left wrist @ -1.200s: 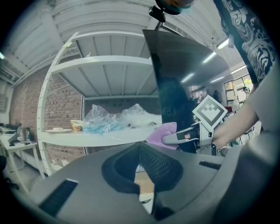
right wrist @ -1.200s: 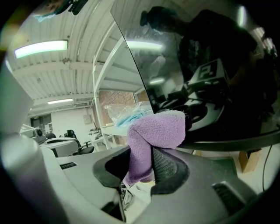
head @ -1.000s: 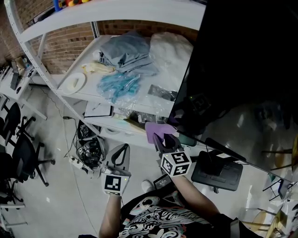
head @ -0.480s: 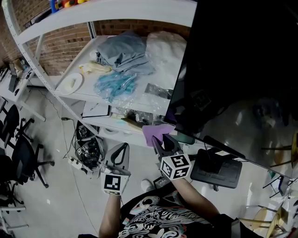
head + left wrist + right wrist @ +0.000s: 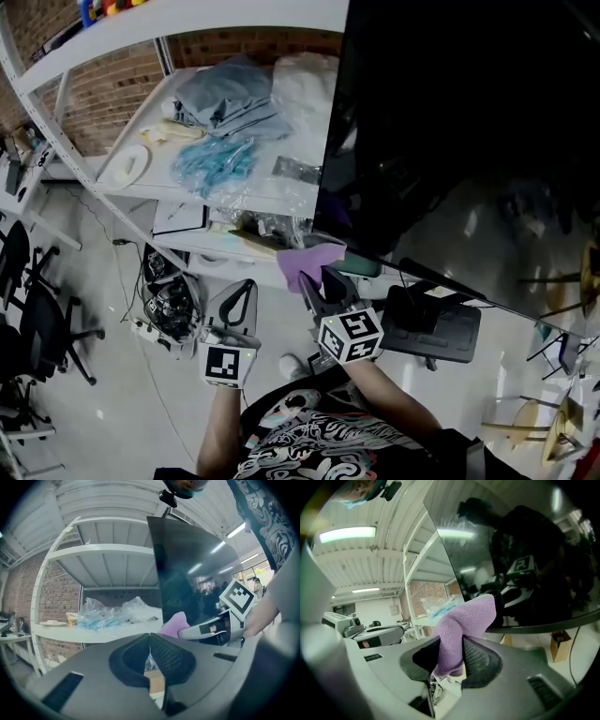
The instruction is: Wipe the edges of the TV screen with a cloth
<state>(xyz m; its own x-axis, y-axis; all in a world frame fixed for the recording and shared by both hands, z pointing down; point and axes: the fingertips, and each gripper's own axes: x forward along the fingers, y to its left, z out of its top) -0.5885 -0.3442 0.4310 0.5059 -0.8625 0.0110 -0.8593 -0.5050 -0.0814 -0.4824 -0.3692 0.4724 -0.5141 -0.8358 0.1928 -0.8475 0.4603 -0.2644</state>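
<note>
A large black TV screen (image 5: 469,141) fills the upper right of the head view, standing on its base (image 5: 433,323). My right gripper (image 5: 319,281) is shut on a purple cloth (image 5: 309,261), and the cloth presses against the screen's lower left corner. In the right gripper view the purple cloth (image 5: 464,620) sticks up from between the jaws and touches the TV's bottom edge (image 5: 534,625). My left gripper (image 5: 236,309) hangs lower left of the screen, its jaws together with nothing in them. The left gripper view shows the TV's left edge (image 5: 157,578) ahead.
A white shelf unit (image 5: 187,187) stands just left of the TV, loaded with a grey fabric bundle (image 5: 225,94), blue items in plastic (image 5: 211,161) and a white plate (image 5: 122,167). Cables and a power strip (image 5: 164,300) lie on the floor. Office chairs (image 5: 37,319) stand at far left.
The view has shifted so the TV and shelf sit further left. The right gripper with the cloth has crept slightly left along the screen's lower corner. The left gripper barely moved.
</note>
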